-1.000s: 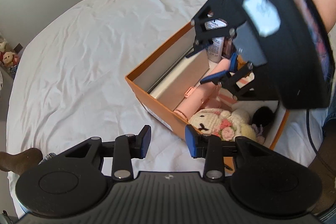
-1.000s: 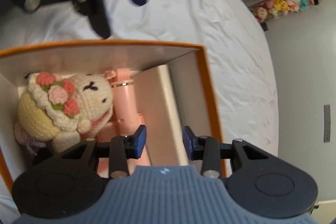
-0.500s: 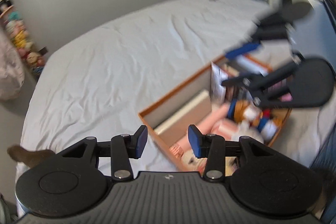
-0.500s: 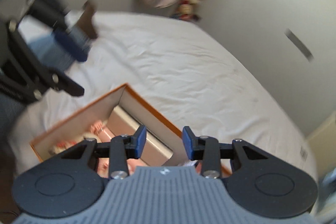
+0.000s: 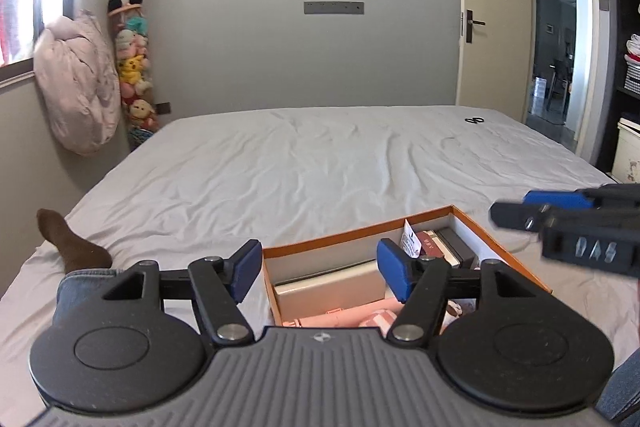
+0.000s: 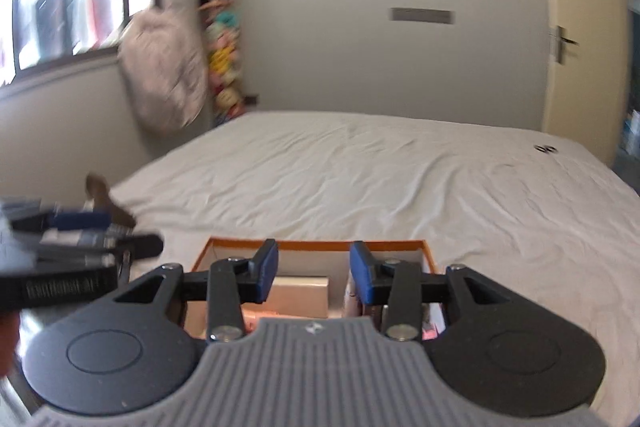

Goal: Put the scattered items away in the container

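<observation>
An orange cardboard box (image 5: 344,241) (image 6: 236,242) lies on the white bed, holding a beige box (image 5: 332,287), pink items (image 5: 340,317) and small dark boxes (image 5: 448,247). My left gripper (image 5: 320,269) hovers above its near end, jaws opening wide, with nothing between them. My right gripper (image 6: 313,269) hangs over the box too, jaws opening, nothing gripped. The right gripper (image 5: 568,223) shows at the right edge of the left wrist view; the left gripper (image 6: 80,227) shows blurred at the left of the right wrist view. A small black item (image 5: 475,120) (image 6: 546,148) lies far across the bed.
A person's leg in a brown sock (image 5: 68,247) rests on the bed's left corner. A pink bundle (image 5: 76,87) and a column of plush toys (image 5: 130,59) hang at the far left wall. A door (image 5: 488,11) stands open at the right.
Both grippers have lifted away from inside the box and tilted up to face the far wall. The left jaws have spread much wider; the right jaws opened a little.
</observation>
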A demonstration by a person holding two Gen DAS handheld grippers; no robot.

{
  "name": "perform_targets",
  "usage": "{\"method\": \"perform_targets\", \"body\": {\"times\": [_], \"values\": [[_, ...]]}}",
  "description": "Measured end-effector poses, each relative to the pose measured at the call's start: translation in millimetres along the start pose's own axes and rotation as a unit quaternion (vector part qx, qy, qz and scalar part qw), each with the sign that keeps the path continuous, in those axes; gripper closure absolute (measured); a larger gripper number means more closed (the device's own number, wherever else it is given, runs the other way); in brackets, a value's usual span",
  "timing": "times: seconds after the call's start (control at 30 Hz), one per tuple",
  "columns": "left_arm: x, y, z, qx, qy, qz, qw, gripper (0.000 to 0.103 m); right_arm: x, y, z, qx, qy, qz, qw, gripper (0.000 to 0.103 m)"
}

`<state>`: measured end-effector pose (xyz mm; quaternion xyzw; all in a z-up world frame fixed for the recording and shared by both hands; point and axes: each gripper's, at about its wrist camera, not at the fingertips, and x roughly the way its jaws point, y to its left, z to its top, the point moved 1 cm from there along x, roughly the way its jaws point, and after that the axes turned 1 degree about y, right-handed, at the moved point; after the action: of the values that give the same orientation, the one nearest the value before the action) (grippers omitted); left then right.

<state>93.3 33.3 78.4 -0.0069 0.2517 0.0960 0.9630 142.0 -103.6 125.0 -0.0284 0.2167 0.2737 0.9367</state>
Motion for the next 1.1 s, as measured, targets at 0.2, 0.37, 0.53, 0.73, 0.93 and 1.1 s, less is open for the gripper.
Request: {"method": "perform_targets", "body": {"times": [0.2, 0.37, 0.53, 0.73, 0.93, 1.1], "values": [[-7, -3, -13, -0.011, 0.003, -0.008, 0.9999, 0.016, -28, -7, -14, 0.054, -0.029, -0.030, 0.998, 0.042], [6, 0, -25, -0.027, 0.036, -0.005, 0.9990, 0.016, -19, -6, -35, 0.077, 0.002, -0.030, 0.997, 0.037], [25, 2, -43, -0.036, 0.080, -0.002, 0.9961, 0.016, 0, -5, -53, 0.066, 0.036, -0.044, 0.996, 0.035], [38, -1, -60, -0.042, 0.116, -0.001, 0.9923, 0.016, 21, 0, -72, 0.050, 0.067, -0.043, 0.996, 0.031], [49, -4, -70, -0.039, 0.139, 0.005, 0.9896, 0.016, 36, 2, -90, 0.040, 0.084, -0.046, 0.995, 0.026], [54, -10, -76, -0.034, 0.139, 0.010, 0.9896, 0.016, 39, -2, -97, 0.038, 0.089, -0.055, 0.994, 0.025]]}}
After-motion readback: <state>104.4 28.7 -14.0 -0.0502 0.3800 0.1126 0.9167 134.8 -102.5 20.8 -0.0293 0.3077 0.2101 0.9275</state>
